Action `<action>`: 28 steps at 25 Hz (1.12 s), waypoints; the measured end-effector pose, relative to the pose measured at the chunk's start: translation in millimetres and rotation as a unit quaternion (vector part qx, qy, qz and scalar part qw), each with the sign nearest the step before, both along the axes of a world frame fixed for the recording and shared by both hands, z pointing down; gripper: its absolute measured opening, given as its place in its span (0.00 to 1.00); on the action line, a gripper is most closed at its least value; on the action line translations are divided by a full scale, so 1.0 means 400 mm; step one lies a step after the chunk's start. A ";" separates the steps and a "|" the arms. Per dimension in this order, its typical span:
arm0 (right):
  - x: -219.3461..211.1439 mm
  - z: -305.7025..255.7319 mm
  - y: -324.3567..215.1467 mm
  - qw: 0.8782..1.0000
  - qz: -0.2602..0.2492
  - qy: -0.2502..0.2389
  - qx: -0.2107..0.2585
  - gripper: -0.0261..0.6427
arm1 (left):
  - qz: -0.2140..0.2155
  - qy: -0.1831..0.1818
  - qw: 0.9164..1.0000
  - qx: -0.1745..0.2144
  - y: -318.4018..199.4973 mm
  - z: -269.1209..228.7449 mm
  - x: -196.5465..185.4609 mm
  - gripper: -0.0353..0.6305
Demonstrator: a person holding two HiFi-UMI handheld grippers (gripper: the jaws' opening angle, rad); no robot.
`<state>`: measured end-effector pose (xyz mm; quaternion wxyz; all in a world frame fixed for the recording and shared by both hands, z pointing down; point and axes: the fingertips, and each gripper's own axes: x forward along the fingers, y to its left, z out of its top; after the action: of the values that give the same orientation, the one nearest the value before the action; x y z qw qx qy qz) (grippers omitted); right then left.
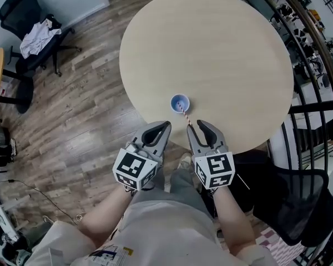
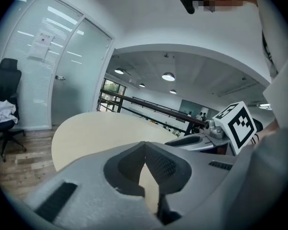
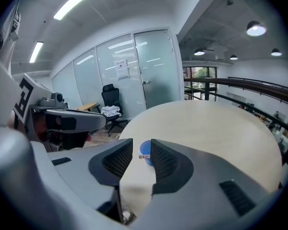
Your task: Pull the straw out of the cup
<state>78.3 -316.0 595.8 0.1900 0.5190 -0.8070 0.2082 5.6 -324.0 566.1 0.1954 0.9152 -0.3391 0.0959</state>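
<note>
Round pale wooden table (image 1: 211, 43) on plank floor (image 1: 83, 115). Blue cup (image 1: 180, 102) upright on the table, near the edge closest to the person. Striped straw (image 1: 185, 116) in the cup, leaning out over the rim toward the person, its upper end close to the right gripper (image 1: 196, 125). Right gripper at the table edge, jaws released with a narrow gap between them, gripping nothing. In the right gripper view, cup and straw end framed in that gap; unclear whether the straw touches a jaw. Left gripper (image 1: 163, 126) just beside the right one, at the table's rim, jaws clenched tip to tip with nothing held; only bare tabletop visible past them in the left gripper view. Black office chair (image 1: 22, 15) with a white cloth (image 1: 39, 36) draped over it, well apart on the floor to the left.
</note>
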 end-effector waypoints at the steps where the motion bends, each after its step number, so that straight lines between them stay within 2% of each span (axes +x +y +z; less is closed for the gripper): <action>1: -0.001 0.013 -0.002 1.000 -0.004 0.004 -0.005 0.22 | -0.006 0.002 1.000 -0.009 -0.009 0.013 -0.001 0.07; 8: -0.005 0.066 0.002 1.000 -0.015 0.005 -0.025 0.21 | 0.009 -0.019 1.000 -0.021 -0.015 0.056 0.032 0.07; 11: 0.000 0.073 -0.001 1.000 -0.007 0.004 -0.028 0.14 | 0.012 -0.018 0.999 -0.031 -0.006 0.070 0.037 0.07; 17: 0.011 0.065 -0.008 1.000 0.005 0.010 -0.024 0.10 | 0.019 -0.015 0.999 -0.046 0.015 0.080 0.038 0.07; 28: 0.011 0.007 -0.011 1.000 0.021 0.012 0.000 0.09 | 0.015 -0.005 0.999 -0.032 0.039 0.010 0.015 0.07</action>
<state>82.9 -320.4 598.7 0.1952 0.5387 -0.7933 0.2058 11.5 -308.6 570.0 0.2214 0.9131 -0.3228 0.1138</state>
